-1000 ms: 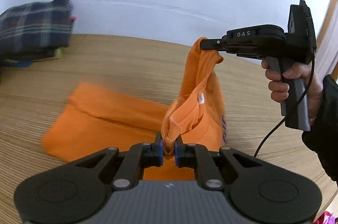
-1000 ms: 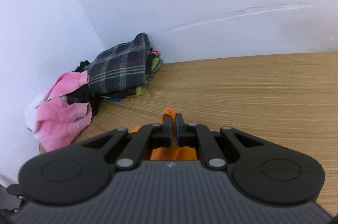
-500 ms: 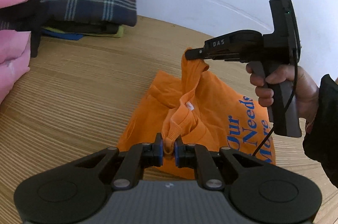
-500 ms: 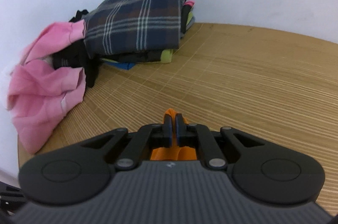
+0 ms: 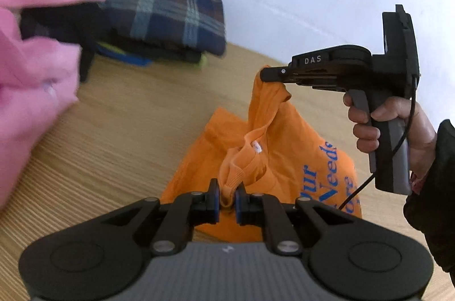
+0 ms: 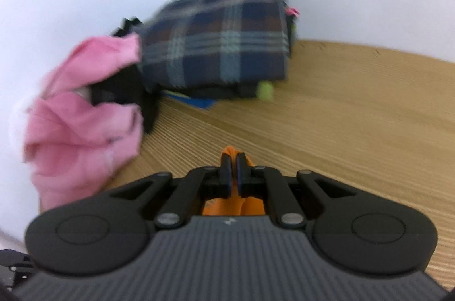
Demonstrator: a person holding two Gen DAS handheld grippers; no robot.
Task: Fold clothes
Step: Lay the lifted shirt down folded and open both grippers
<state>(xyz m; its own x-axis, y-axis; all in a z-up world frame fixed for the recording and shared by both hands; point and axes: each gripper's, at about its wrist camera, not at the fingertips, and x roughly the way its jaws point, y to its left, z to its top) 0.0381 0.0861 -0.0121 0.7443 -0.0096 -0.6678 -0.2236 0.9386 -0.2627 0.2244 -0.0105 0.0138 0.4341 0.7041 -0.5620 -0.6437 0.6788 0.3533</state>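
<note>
Two grippers, left [image 5: 226, 197] and right [image 5: 263, 73], each clenched on an orange T-shirt [image 5: 273, 147] near its collar, holding it hanging above the wooden table [image 5: 128, 130], likely for carrying or folding

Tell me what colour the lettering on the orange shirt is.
Blue, printed on the orange shirt; it shows best in the left wrist view.
</note>
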